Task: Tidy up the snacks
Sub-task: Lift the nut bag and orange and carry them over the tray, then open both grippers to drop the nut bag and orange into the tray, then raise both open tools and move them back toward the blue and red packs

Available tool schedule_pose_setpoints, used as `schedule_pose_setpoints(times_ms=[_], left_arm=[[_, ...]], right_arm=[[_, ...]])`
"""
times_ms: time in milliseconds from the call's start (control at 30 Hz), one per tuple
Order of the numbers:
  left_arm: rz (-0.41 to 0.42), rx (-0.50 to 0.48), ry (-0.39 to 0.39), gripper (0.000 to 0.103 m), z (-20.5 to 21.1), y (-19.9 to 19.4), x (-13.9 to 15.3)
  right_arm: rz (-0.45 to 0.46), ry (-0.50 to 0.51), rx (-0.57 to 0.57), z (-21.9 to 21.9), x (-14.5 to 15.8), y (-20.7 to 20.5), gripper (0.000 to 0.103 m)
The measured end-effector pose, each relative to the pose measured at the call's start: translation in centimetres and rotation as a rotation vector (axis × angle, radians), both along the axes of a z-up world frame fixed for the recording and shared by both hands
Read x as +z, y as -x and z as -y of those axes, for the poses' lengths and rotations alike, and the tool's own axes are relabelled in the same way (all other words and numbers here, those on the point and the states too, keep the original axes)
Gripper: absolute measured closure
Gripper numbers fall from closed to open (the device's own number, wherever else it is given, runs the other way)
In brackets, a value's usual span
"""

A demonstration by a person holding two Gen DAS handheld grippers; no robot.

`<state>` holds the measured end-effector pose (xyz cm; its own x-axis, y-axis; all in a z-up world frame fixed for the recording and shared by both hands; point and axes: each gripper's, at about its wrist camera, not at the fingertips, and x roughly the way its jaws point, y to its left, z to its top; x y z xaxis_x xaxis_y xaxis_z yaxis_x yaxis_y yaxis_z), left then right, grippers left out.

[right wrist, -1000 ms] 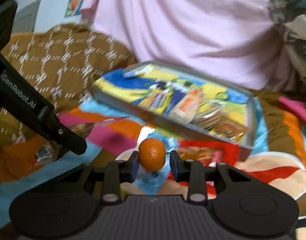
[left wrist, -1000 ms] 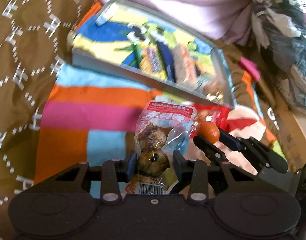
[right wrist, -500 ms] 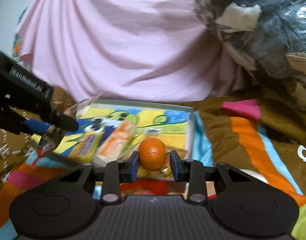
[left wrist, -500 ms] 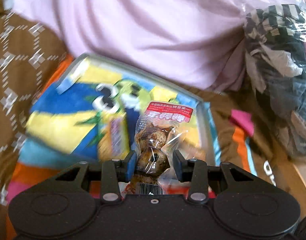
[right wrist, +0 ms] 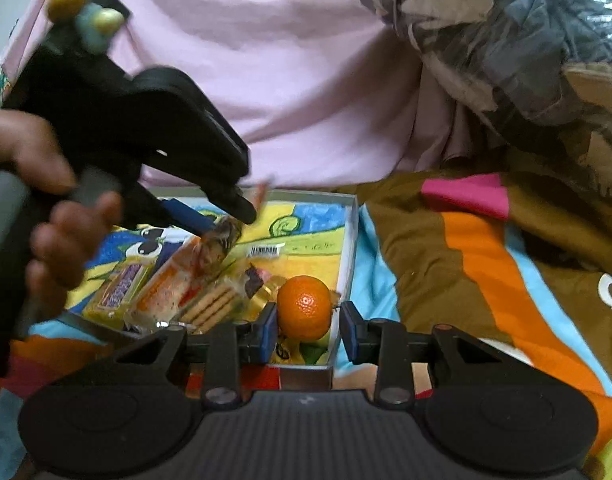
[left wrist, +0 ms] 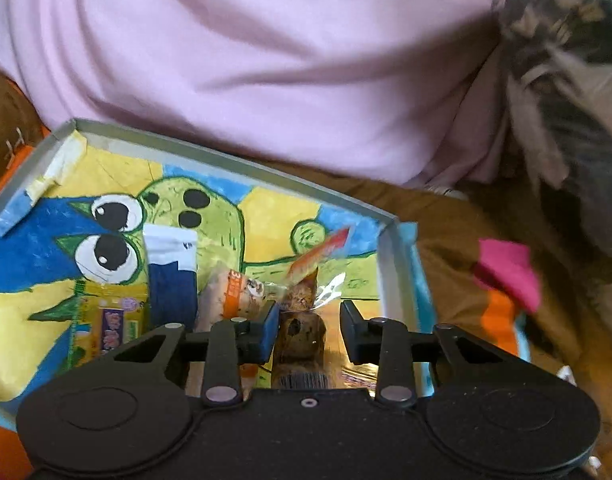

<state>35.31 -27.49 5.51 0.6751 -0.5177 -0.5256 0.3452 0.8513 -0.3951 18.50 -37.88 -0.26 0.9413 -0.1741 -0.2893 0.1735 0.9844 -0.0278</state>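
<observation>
Carried off the blanket (right wrist: 486, 248) to over the tray's (left wrist: 234, 162) right end: snack packet (left wrist: 298, 338) clamped in left gripper (left wrist: 307, 322), jaws just tightened; mandarin (right wrist: 304, 306) clamped in right gripper (right wrist: 306, 332). Probably ready for release.

Backdrop as I see it: pink fabric (left wrist: 266, 60) in soft folds fills the far side. Below, brown bedding (right wrist: 458, 216) with orange (right wrist: 502, 280), light-blue and magenta (right wrist: 466, 194) patches. Upper right, crinkled clear plastic (right wrist: 546, 28) over dark patterned stuff. Soft, even daylight.
</observation>
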Motion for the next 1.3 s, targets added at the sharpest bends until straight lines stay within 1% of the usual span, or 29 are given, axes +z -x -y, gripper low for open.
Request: schedule_pose_setpoints(times_ms=[100,200,300,367,500,567,633,667,733,767,800,833,900,933,1000,1033,1100,1200,1300], left_arm=[[0.015,0.001,-0.001,0.067,0.4,-0.3,-0.7],[0.045,-0.014,-0.033,0.067,1.2,-0.1,-0.7],[0.057,-0.024,-0.051,0.066,1.8,0.0,-0.8],[0.066,-0.016,-0.051,0.062,1.9,0.3,-0.8],[0.081,-0.014,-0.048,0.049,1.9,0.7,-0.7],[0.098,-0.019,-0.048,0.045,1.8,1.1,-0.4],[0.113,-0.027,-0.041,0.037,1.7,1.5,-0.1],[0.121,-0.027,-0.037,0.035,1.7,1.7,0.0],[0.136,-0.028,-0.032,0.029,1.5,2.2,0.3],[0.143,-0.029,-0.030,0.027,1.4,2.4,0.5],[0.152,-0.029,-0.029,0.023,1.3,2.7,0.6],[0.162,-0.027,-0.031,0.019,1.2,3.0,0.8],[0.181,-0.019,-0.033,0.016,0.8,3.6,1.3],[0.186,-0.012,-0.032,0.012,0.5,3.9,1.6],[0.192,0.008,-0.022,0.009,-0.4,4.4,2.1],[0.198,0.020,-0.018,0.008,-1.0,4.7,2.5],[0.209,0.038,-0.016,0.006,-2.2,5.4,3.2],[0.227,0.073,-0.029,0.002,-4.0,6.4,4.0],[0.244,0.108,-0.033,0.001,-6.1,7.9,4.6]], right_arm=[[-0.010,-0.010,0.001,0.2,-0.4,-0.1,0.066],[-0.008,-0.010,0.004,0.2,-0.4,-0.1,0.065],[-0.009,-0.015,0.004,0.3,-0.3,-0.2,0.065],[-0.008,-0.015,0.004,0.2,-0.3,-0.2,0.064],[-0.010,-0.017,0.007,0.2,-0.3,-0.2,0.059],[-0.013,-0.018,0.006,0.2,-0.3,-0.2,0.058],[-0.012,-0.020,0.002,0.2,-0.3,-0.2,0.057],[-0.008,-0.021,0.001,0.2,-0.3,-0.2,0.057],[0.001,-0.022,-0.004,0.2,-0.1,0.0,0.050],[0.008,-0.022,-0.006,0.2,0.0,0.1,0.046],[0.015,-0.022,-0.008,0.2,0.1,0.2,0.041],[0.023,-0.022,-0.009,0.1,0.3,0.3,0.038],[0.041,-0.024,-0.007,0.0,0.6,0.5,0.025],[0.052,-0.025,-0.007,-0.1,0.8,0.7,0.023],[0.071,-0.021,-0.010,-0.3,1.2,1.0,0.016],[0.081,-0.019,-0.007,-0.4,1.4,1.3,0.013],[0.104,-0.012,-0.007,-0.7,2.0,1.8,0.006],[0.134,-0.013,-0.013,-1.1,2.8,2.7,0.001],[0.165,-0.028,-0.020,-1.5,3.5,3.8,0.000]])
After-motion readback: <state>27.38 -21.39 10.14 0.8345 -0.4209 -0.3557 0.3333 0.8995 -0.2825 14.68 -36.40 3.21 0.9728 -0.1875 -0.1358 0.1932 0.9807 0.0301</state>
